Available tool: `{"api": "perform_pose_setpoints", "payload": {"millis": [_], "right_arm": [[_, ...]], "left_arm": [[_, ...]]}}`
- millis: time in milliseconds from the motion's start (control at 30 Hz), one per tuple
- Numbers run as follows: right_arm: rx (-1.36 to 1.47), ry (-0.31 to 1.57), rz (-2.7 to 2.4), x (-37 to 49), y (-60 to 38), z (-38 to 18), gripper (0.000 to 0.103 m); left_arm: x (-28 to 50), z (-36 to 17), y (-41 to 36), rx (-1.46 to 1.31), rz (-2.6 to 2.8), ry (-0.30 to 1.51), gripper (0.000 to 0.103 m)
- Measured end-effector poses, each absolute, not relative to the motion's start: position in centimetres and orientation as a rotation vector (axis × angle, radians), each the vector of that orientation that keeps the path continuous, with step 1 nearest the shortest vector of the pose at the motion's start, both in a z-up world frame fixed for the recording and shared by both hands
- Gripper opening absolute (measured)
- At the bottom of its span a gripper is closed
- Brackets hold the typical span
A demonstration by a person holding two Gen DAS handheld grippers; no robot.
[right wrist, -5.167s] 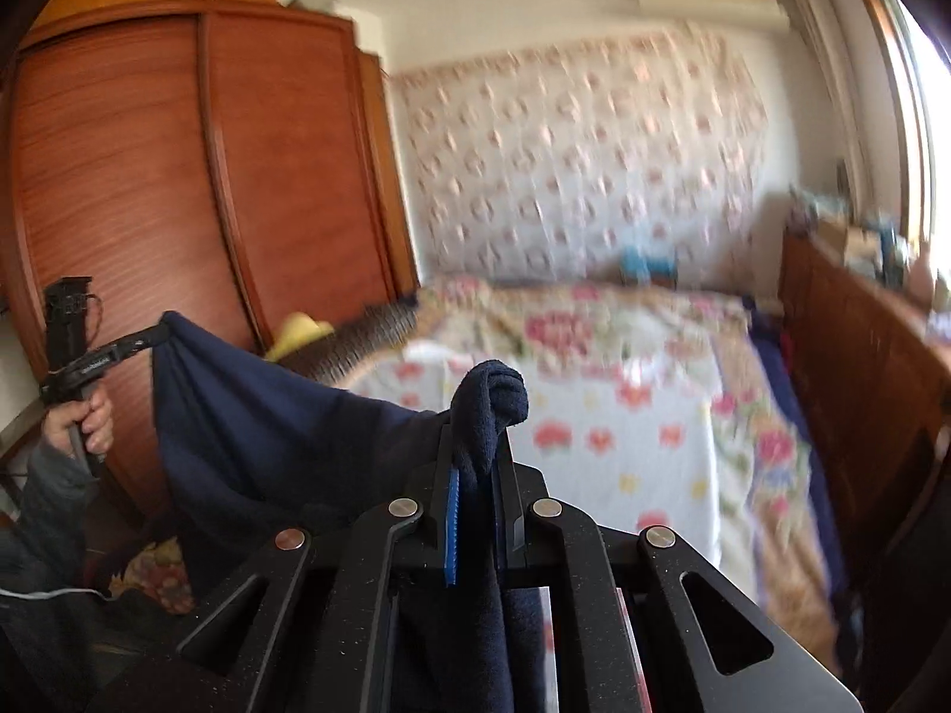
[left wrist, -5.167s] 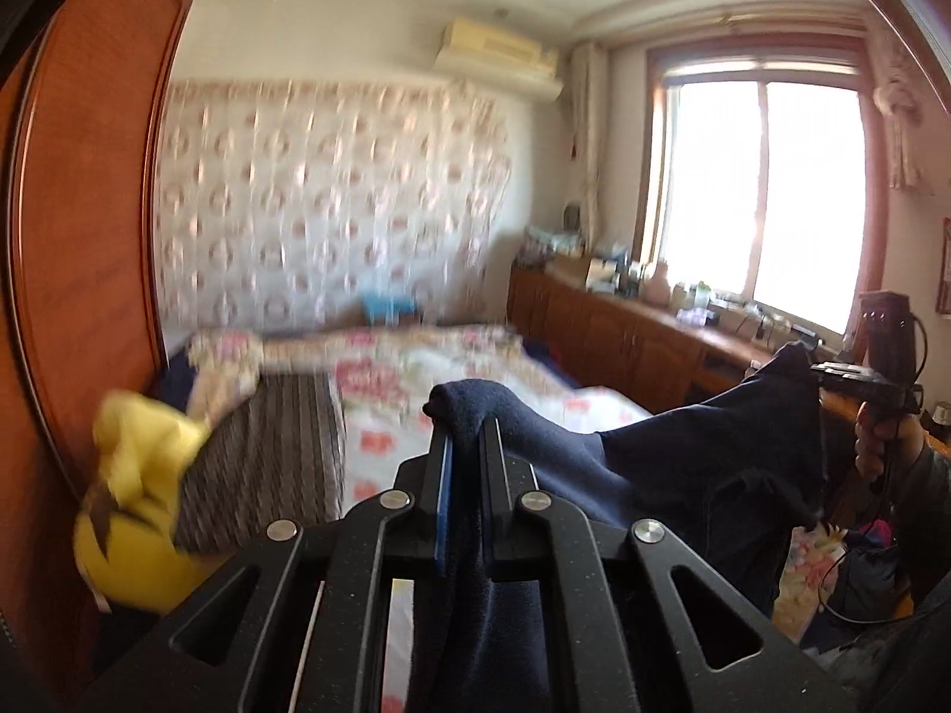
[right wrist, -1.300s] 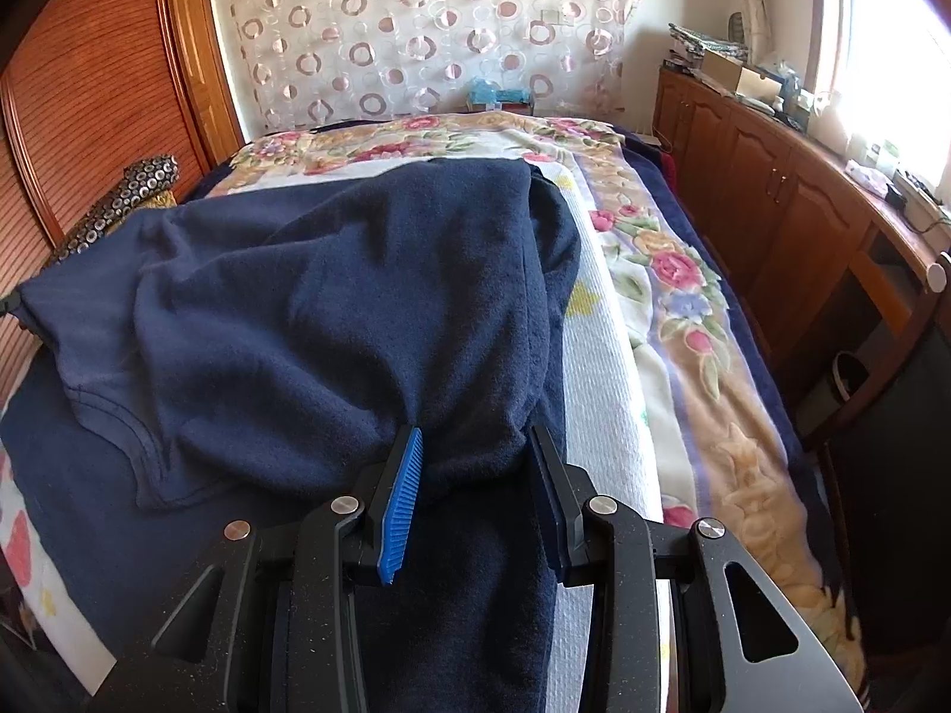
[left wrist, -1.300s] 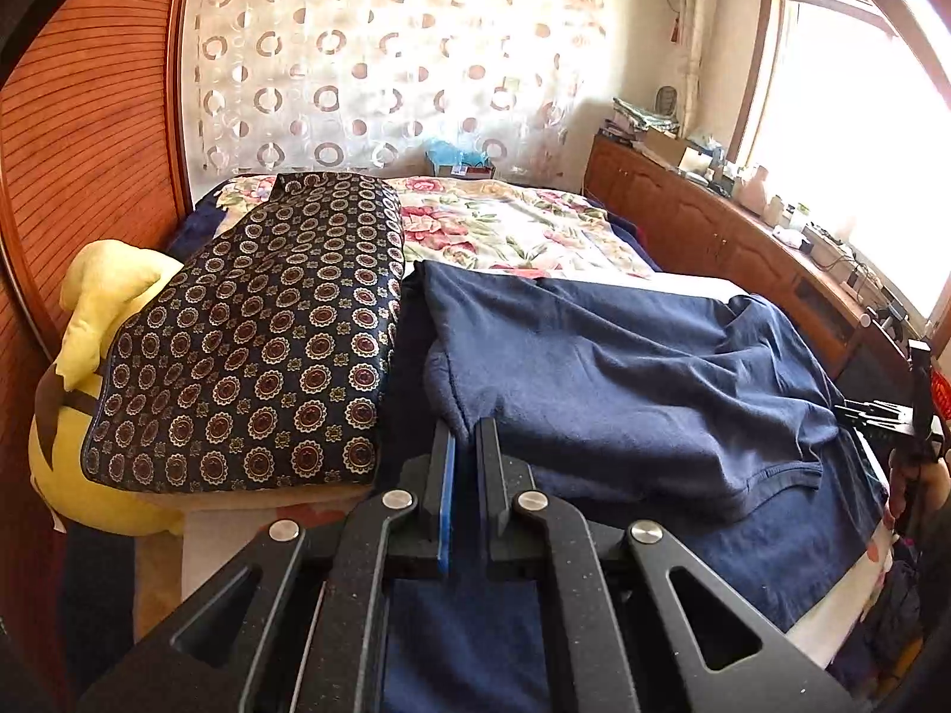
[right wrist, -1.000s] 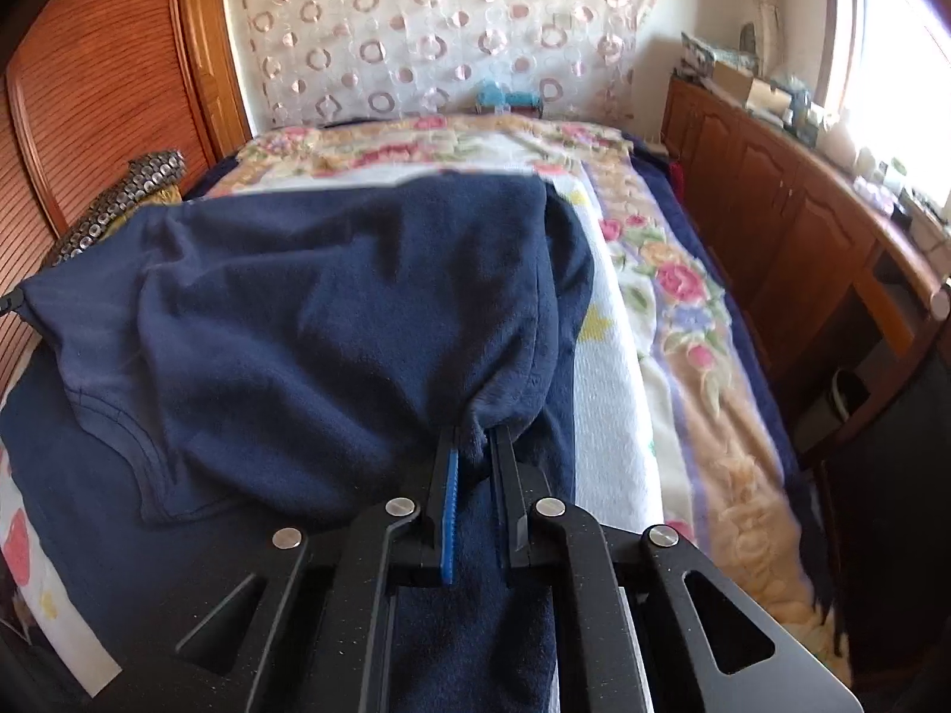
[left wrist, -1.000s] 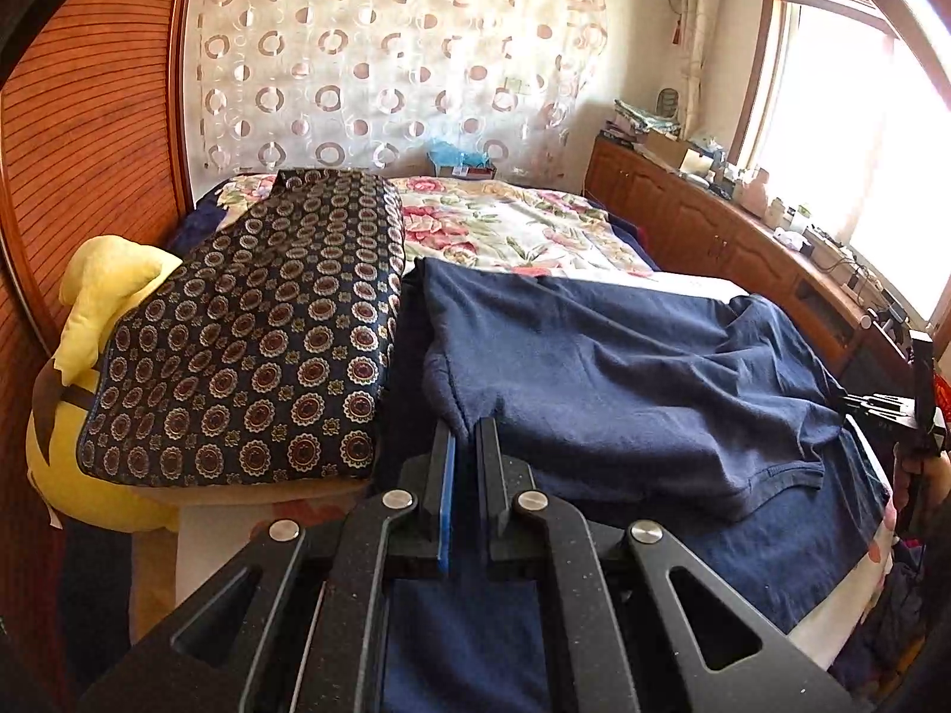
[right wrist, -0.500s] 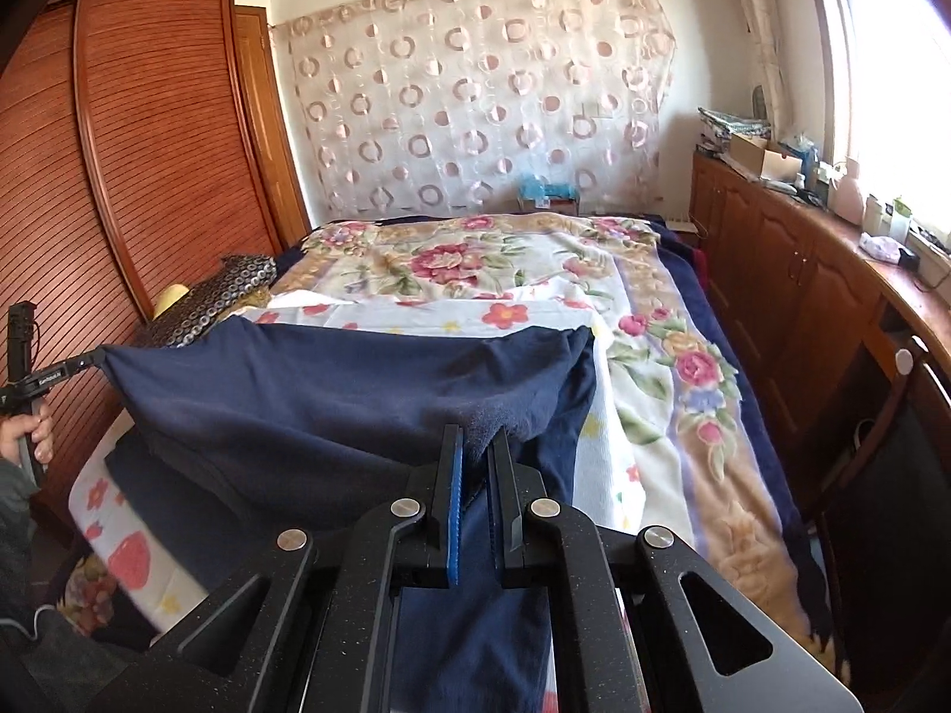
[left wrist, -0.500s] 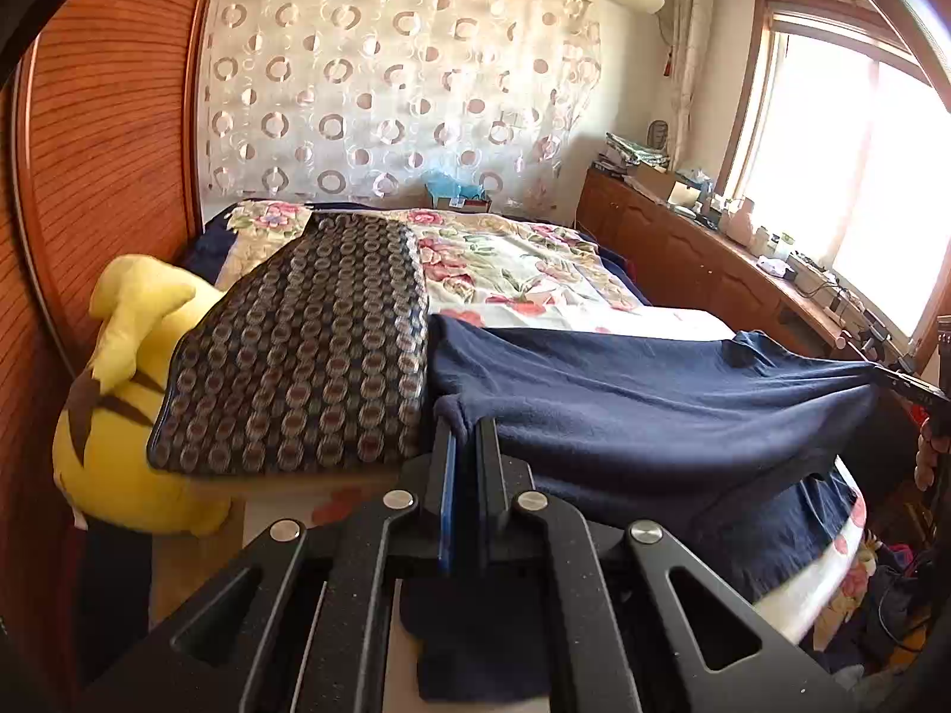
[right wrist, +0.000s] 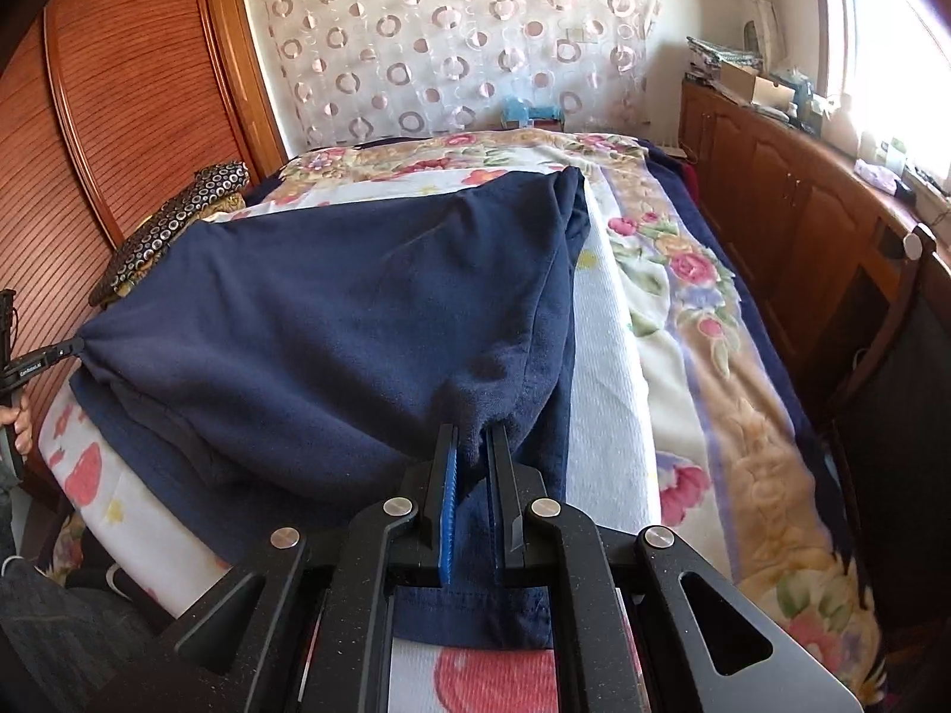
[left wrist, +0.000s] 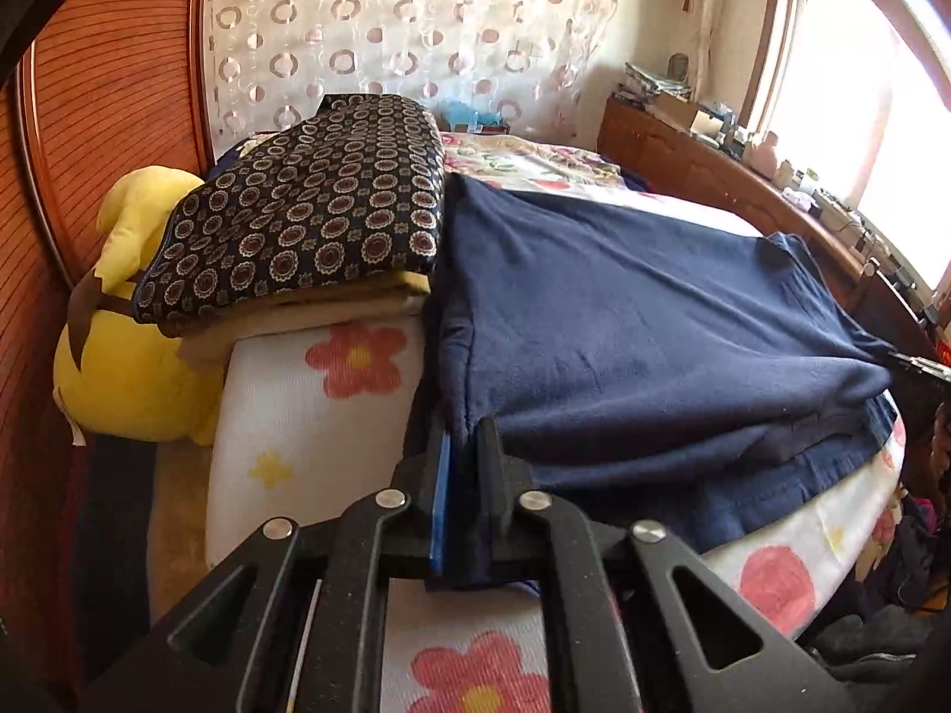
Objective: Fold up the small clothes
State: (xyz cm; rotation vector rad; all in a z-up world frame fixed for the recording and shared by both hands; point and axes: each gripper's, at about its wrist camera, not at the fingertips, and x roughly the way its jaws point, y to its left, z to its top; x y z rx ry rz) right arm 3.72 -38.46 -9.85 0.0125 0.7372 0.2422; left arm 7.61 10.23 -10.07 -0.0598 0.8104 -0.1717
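A dark navy fleece garment [left wrist: 624,321] lies folded over itself across the near end of the bed; it also shows in the right wrist view [right wrist: 333,321]. My left gripper [left wrist: 462,434] is shut on the garment's near left corner at the bed's edge. My right gripper [right wrist: 472,439] is shut on the near right corner, with cloth bunched between its pads. The upper layer is stretched taut between the two grippers. The left gripper [right wrist: 65,347] shows far left in the right wrist view; the right gripper [left wrist: 915,361] shows far right in the left wrist view.
A floral sheet covers the bed [left wrist: 356,368]. A patterned dark cushion [left wrist: 315,208] and a yellow plush toy [left wrist: 125,344] lie at the left. A wooden wardrobe [right wrist: 119,107] stands to the left, a wooden cabinet [right wrist: 790,190] under the window to the right.
Both grippers have come down and toward the near edge of the bed, drawing the garment's upper layer forward and lower over the lower layer. Both stay shut on the cloth.
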Motion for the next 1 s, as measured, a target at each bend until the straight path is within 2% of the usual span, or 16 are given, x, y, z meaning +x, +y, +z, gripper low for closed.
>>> {"api": "perform_pose_setpoints", "payload": {"millis": [100, 167, 200, 233, 333, 667, 1000], "right_arm": [[-0.01, 0.716, 0.209, 4.3, -38.1, -8.3, 0.013], [-0.016, 0.698, 0.187, 4.4, -37.6, -7.6, 0.02], [-0.014, 0.68, 0.178, 4.2, -37.6, -7.3, 0.03], [-0.013, 0.66, 0.175, 3.8, -37.4, -7.0, 0.038], [-0.022, 0.618, 0.174, 3.1, -36.6, -6.4, 0.047], [-0.097, 0.65, 0.257, 3.0, -31.7, -10.1, 0.049], [-0.111, 0.711, 0.281, 4.3, -30.4, -12.6, 0.049]], "left_arm": [[7.2, -9.4, 10.1, -0.06, -0.173, 0.791, 0.022], [6.8, -8.8, 10.1, -0.06, -0.168, 0.774, 0.032], [6.6, -8.5, 10.1, -0.058, -0.162, 0.763, 0.038], [6.5, -8.3, 10.1, -0.055, -0.159, 0.756, 0.039], [6.6, -8.3, 10.1, -0.049, -0.157, 0.759, 0.039], [8.3, -11.8, 9.8, -0.048, -0.125, 0.863, 0.04], [8.7, -12.5, 9.1, -0.019, -0.106, 0.877, 0.04]]}}
